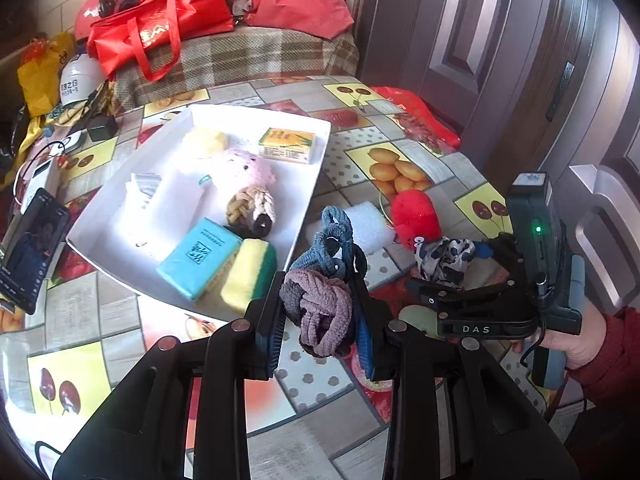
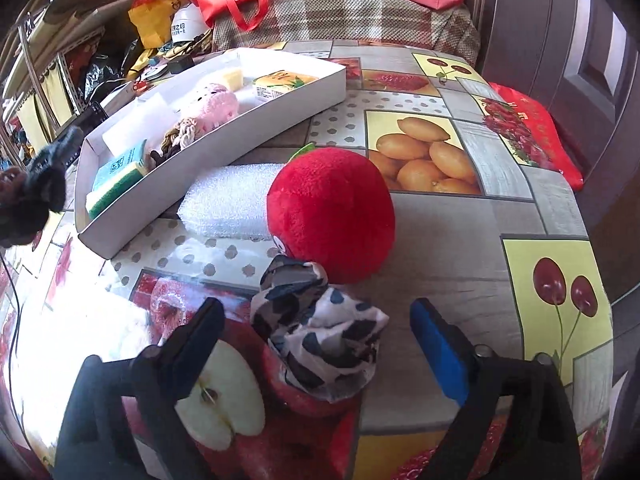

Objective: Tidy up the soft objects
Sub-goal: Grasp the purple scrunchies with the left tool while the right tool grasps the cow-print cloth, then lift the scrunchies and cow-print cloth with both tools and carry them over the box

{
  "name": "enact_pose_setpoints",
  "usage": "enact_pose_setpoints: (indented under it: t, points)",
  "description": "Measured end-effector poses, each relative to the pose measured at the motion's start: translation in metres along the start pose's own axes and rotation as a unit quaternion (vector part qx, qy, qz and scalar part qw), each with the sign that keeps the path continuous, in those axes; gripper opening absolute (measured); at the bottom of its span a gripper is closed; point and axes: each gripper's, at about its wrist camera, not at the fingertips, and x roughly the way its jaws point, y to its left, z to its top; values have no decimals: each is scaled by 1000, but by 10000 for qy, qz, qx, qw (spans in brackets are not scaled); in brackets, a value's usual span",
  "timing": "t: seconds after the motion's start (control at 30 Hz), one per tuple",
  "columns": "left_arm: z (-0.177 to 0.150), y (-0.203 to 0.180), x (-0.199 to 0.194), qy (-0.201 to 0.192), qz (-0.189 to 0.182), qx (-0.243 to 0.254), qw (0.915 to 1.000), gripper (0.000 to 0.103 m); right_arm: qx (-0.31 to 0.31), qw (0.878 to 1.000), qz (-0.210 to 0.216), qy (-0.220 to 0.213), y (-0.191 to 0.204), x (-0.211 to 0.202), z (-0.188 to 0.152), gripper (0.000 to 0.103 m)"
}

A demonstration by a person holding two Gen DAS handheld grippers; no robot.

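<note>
My left gripper [image 1: 322, 316] is shut on a knotted bundle of purple, grey and blue hair ties [image 1: 324, 300], held above the table beside the white tray [image 1: 316, 184]. The tray holds a pink plush [image 1: 244, 168], a braided item [image 1: 252, 208], a teal tissue pack [image 1: 198, 256], a yellow-green sponge [image 1: 248, 276] and a juice box [image 1: 286, 144]. My right gripper [image 2: 316, 328] is open around a black-and-white patterned cloth [image 2: 320, 340] lying on the table; its pads stand apart from the cloth. A red plush ball [image 2: 332, 216] and a white foam block [image 2: 228, 200] lie just beyond.
The table wears a fruit-print cloth [image 2: 424, 160]. A phone [image 1: 28, 248] leans at the left edge. Red bags [image 1: 160, 28] and a plaid-covered seat [image 1: 248, 60] stand behind the table. A dark door [image 1: 520, 60] is on the right.
</note>
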Motion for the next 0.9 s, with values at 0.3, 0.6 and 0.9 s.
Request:
enact_pose_setpoints:
  t: [0.3,0.6,0.9]
  points:
    - [6,27,-29,-245,-16,-116,9996,29,178,9995,89,-243,9,-34,-7,31]
    - [59,42,-97,-1167,6,66,9931,29,107,9843,169,-1752,50,-144,49,31]
    - [97,65,-189,-2177,337,203,9752,29,-148,9577,200,-2865,91,-214,111,31]
